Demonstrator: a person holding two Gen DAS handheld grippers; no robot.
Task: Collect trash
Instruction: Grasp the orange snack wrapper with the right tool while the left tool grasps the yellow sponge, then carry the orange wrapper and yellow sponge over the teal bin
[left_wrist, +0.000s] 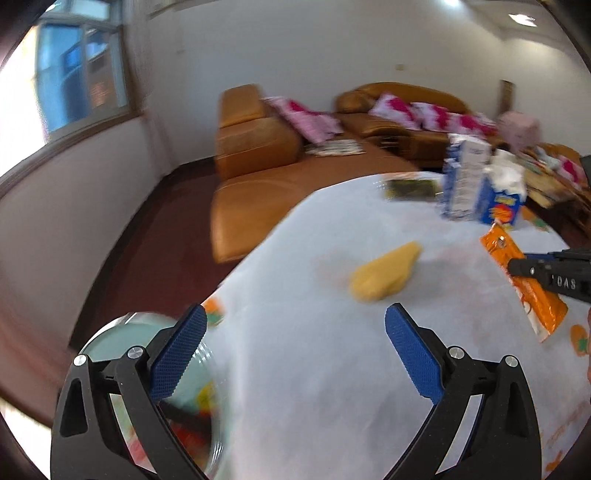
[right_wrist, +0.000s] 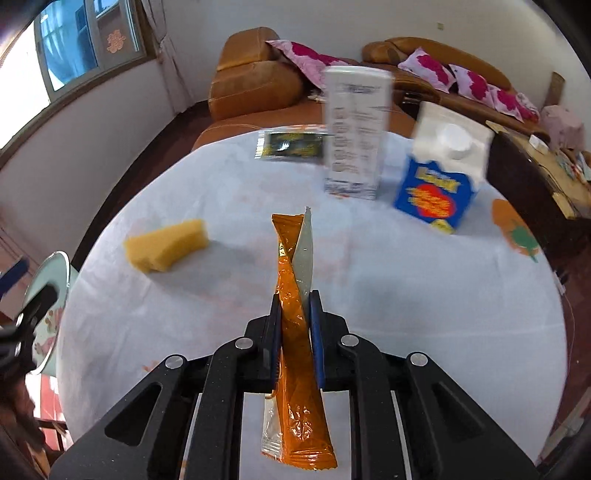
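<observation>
Right now my right gripper (right_wrist: 294, 301) is clenched on the orange wrapper (right_wrist: 293, 314) beside the yellow sponge (right_wrist: 166, 245), while my left gripper (left_wrist: 295, 325) hangs released above that sponge.

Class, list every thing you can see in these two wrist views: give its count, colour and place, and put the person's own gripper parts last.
Orange wrapper: one, orange with a silver inside, clamped in the right gripper.
Sponge: one, yellow, on the table left of the wrapper.
Tall carton: one, white, upright at the table's far side.
Short carton: one, blue and white with a white cap, right of the tall carton.
Dark packet: one, black and yellow, flat at the far edge.
Bowl: one, pale green, at the table's left edge.
Table: one, round, white cloth.
Sofa: one, tan, with pink cushions, behind the table.
Left gripper: blue fingers, open, empty.
Right gripper: shut.
</observation>
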